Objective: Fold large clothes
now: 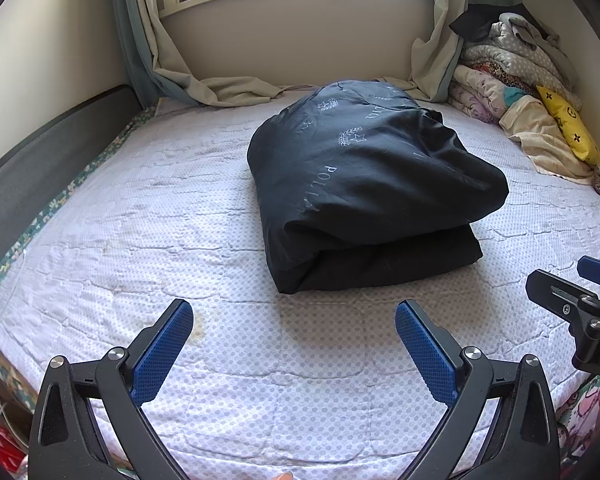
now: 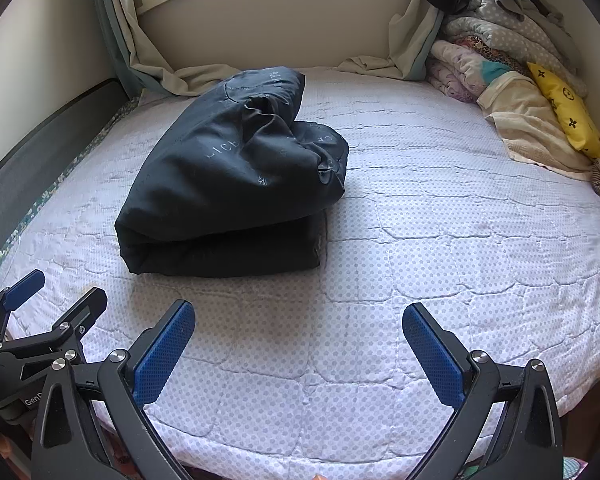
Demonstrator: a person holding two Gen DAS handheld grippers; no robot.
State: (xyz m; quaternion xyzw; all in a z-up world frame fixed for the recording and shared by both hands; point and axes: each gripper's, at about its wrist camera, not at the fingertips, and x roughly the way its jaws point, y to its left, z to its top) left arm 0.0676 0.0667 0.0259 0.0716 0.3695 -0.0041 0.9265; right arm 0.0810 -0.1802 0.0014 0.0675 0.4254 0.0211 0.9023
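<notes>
Big black printed cloth bundle (image 1: 364, 188) sits folded on bed, ahead of both tools. Left hand-held gripper (image 1: 294, 344) and right hand-held gripper (image 2: 299, 346) wide open, empty. Folding looks finished; next maybe tidy loose top flap.

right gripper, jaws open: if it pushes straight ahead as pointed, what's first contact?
Probably the bare quilted mattress cover. The right gripper points down at empty bed, right of the folded dark garment, which it looks set to miss. Depth is uncertain.
</notes>
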